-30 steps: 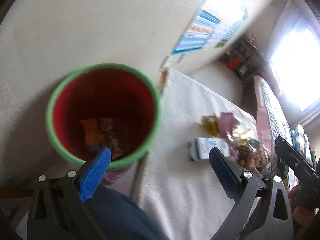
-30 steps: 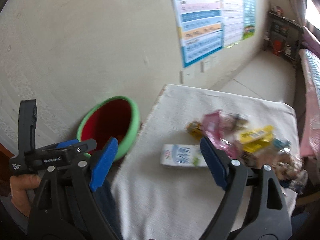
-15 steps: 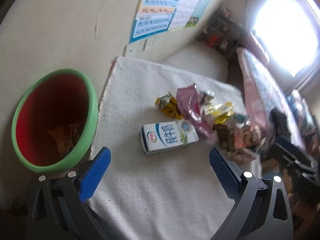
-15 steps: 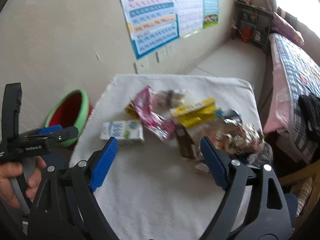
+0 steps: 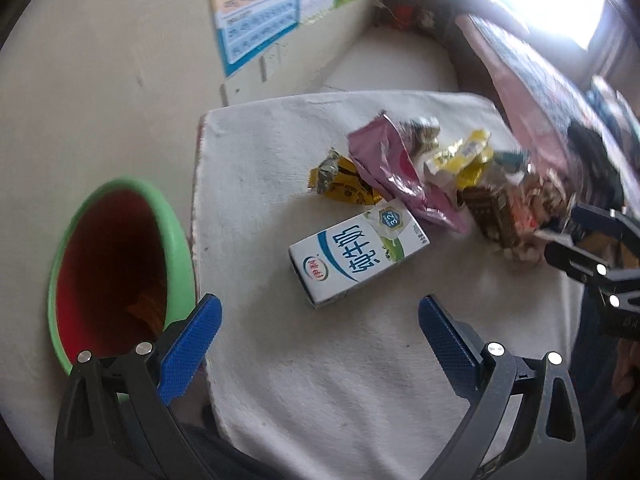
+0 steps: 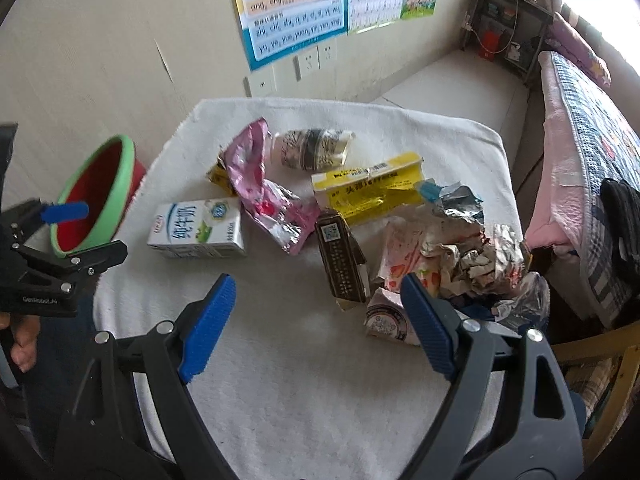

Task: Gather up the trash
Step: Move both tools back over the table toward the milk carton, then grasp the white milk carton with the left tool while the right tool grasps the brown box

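A pile of trash lies on a white-clothed table [image 6: 304,380]: a white milk carton [image 6: 197,229] [image 5: 358,249], a pink wrapper [image 6: 260,188] [image 5: 384,168], a yellow box [image 6: 368,192], a dark brown box [image 6: 342,260] and crumpled foil [image 6: 476,248]. A red bin with a green rim [image 5: 116,268] [image 6: 96,196] stands left of the table with wrappers inside. My left gripper [image 5: 320,332] is open and empty, just short of the milk carton. My right gripper [image 6: 316,324] is open and empty, above the table in front of the dark box.
A wall with posters [image 6: 296,4] and sockets is behind the table. A bed with a pink checked cover [image 6: 580,152] runs along the right. A dark shelf [image 6: 504,32] stands in the far corner. A wooden chair [image 6: 600,364] is at the right edge.
Both grippers have swung right, away from the bin and toward the table. The left view went from looking into the bin to facing the milk carton. Both stay open and empty.
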### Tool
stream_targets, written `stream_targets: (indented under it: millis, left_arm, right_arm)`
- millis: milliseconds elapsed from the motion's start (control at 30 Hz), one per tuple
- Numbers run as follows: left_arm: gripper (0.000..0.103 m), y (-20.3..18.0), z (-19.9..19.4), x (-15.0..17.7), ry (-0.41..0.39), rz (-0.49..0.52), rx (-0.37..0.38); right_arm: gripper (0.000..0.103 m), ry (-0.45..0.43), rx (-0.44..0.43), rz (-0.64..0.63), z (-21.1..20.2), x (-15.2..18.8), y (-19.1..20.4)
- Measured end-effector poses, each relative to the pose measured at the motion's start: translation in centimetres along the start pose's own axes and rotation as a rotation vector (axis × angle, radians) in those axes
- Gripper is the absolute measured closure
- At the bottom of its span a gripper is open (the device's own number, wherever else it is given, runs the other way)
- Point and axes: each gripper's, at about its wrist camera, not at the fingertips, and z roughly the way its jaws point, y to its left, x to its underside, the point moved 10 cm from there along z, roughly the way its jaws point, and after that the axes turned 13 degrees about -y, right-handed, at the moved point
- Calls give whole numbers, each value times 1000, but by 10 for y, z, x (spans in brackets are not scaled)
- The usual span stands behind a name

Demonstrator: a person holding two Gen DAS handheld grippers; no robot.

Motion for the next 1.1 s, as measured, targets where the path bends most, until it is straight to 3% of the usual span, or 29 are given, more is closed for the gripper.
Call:
stream_targets:
  millis: [433,800,867,900,967,1100]
  left_arm:
    - [9,-15,64,-3,109,278,-15]
    - [11,-36,101,-1,200,439,107]
    - [24,-38,105,4,218,442,124]
    - [24,-39,106,6,226,437,126]
    - [28,-40,105,7,217,433,126]
    - [35,-41,97,13,216,410,128]
  right_arm:
    - [23,120,19,-31,54,14,-15]
    - [34,199,-13,-63,84,22,-12]
    - [42,215,-28,-68,88,24,-10]
    - [45,223,-36,-67,90,24,-10]
    - [61,241,-54,-65,92,28,-8]
    - [75,232,-66,-68,89,30,-7]
